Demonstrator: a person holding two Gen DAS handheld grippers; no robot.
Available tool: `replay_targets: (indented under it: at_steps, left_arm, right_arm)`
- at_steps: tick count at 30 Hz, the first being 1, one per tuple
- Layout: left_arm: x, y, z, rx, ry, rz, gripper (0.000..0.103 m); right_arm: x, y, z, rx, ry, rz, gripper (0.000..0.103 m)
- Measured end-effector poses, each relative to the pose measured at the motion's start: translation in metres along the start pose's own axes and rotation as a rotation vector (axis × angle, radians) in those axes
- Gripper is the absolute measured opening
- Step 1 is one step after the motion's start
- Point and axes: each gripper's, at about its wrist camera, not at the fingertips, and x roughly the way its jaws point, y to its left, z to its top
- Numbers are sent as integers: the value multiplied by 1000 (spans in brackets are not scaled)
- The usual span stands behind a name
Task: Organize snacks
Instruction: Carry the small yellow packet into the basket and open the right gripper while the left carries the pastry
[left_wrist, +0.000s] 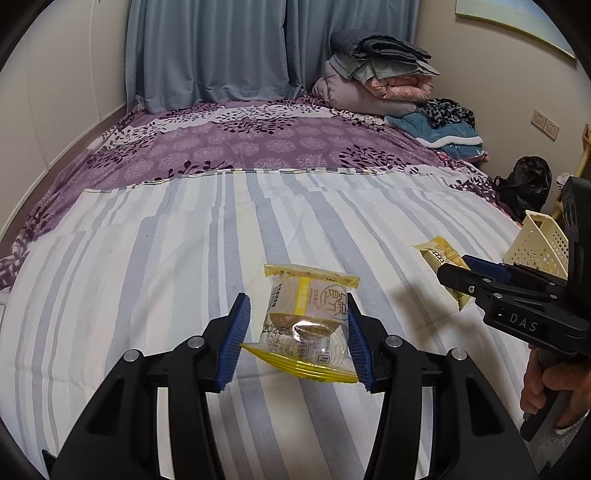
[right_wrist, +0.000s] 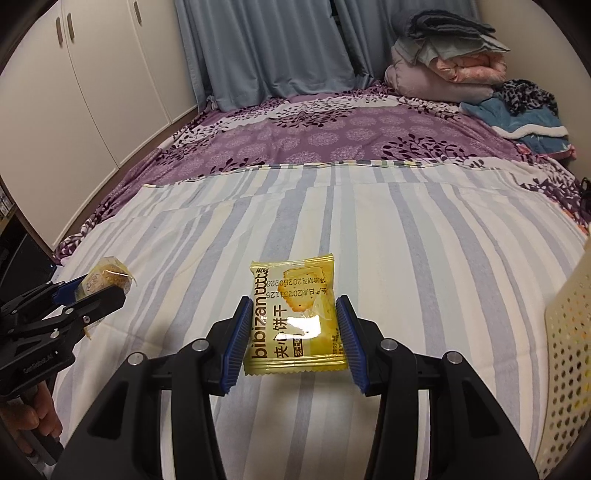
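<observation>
Left gripper (left_wrist: 299, 332): we read it as clamped on the clear-and-yellow cake packet (left_wrist: 308, 325); both blue pads sit against the wrapper's sides, and the packet hangs clear of the striped sheet (left_wrist: 184, 258).

Right gripper (right_wrist: 293, 332): clenched on the yellow cracker packet (right_wrist: 295, 314), pads pressing its left and right edges, packet lifted off the bed.

Basket (right_wrist: 569, 350): cream, perforated, at the right edge of the right wrist view, just beside the right gripper. We judge it the likely drop point. Its interior is out of view, so we cannot tell what it already holds.

Risk 1: both packets are held by soft film only. A quick swing could let the wrapper slide between the pads; the cake packet looks the more exposed, with its lower seal (left_wrist: 303, 367) sagging below the pads.

Risk 2: the two grippers ride side by side. Converging on the basket together could knock one against the other.

Risk 3: the basket wall is light plastic on soft bedding. A nudge at the rim could tip it.

Open room: the striped sheet ahead is bare up to the purple bedspread (right_wrist: 332, 140). The bed's right edge lies just past the basket, so we would keep releases inward.
</observation>
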Motion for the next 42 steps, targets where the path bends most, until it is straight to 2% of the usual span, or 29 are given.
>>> replay_targets:
  at_steps: [12,19,32,42]
  left_arm:
    - [-42,-20,-9,41,-46,0,52]
    - [-62,-39,-15,80,-64,-14,52]
    - [-78,-91,-19,173,-72,-65,52]
    - [-81,-126,-20,238,-60,-112,52]
  right_arm:
    - [-63,-5,-19,27,-73,1,47]
    - [-103,-23,-32,69,-133,-24,47]
    - [-170,-82,-55,175,-248,-126,47]
    - [-218,-136,-80,270,-317,-249,47]
